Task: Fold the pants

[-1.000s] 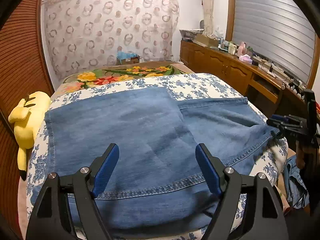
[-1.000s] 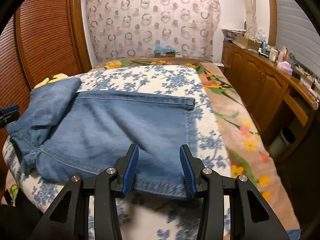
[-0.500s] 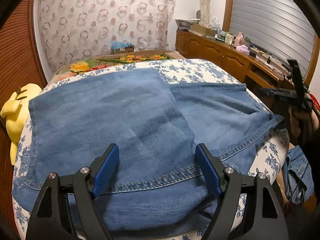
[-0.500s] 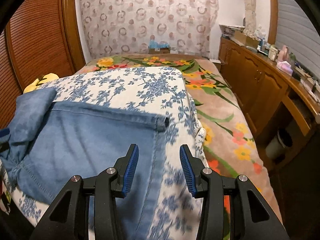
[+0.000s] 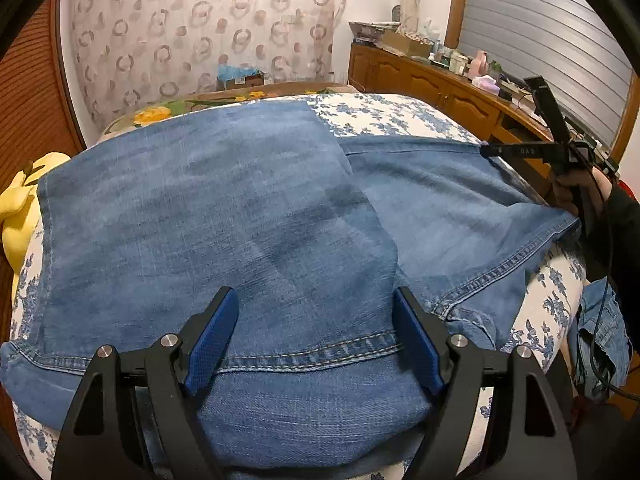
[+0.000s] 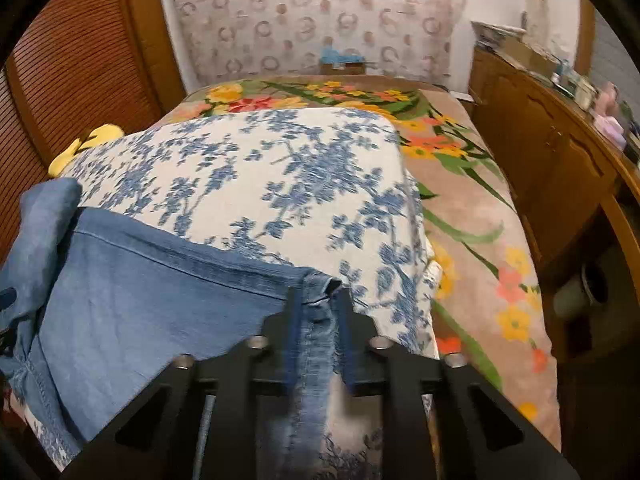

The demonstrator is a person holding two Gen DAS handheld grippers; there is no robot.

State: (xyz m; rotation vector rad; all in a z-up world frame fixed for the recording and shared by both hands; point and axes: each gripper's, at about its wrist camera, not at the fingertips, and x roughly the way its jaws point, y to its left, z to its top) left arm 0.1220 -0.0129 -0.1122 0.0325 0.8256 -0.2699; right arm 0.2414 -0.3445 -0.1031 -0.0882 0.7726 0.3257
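Blue denim pants [image 5: 240, 216] lie spread on a bed, one part folded over the other. My left gripper [image 5: 316, 332] is open and empty, hovering over the pants' near stitched edge. My right gripper [image 6: 318, 300] is shut on the far corner of the pants [image 6: 160, 292], at the hem. In the left wrist view it [image 5: 490, 150] pinches the far right corner of the denim.
The bed has a white and blue floral cover [image 6: 280, 168] over a flowered blanket [image 6: 472, 216]. A yellow plush toy [image 5: 16, 200] lies at the left edge. A wooden cabinet [image 5: 432, 88] with clutter runs along the right. More denim [image 5: 600, 336] hangs beside the bed.
My right gripper moved right to the pants' far corner and closed on it. My left gripper stayed open and moved slightly closer over the pants.
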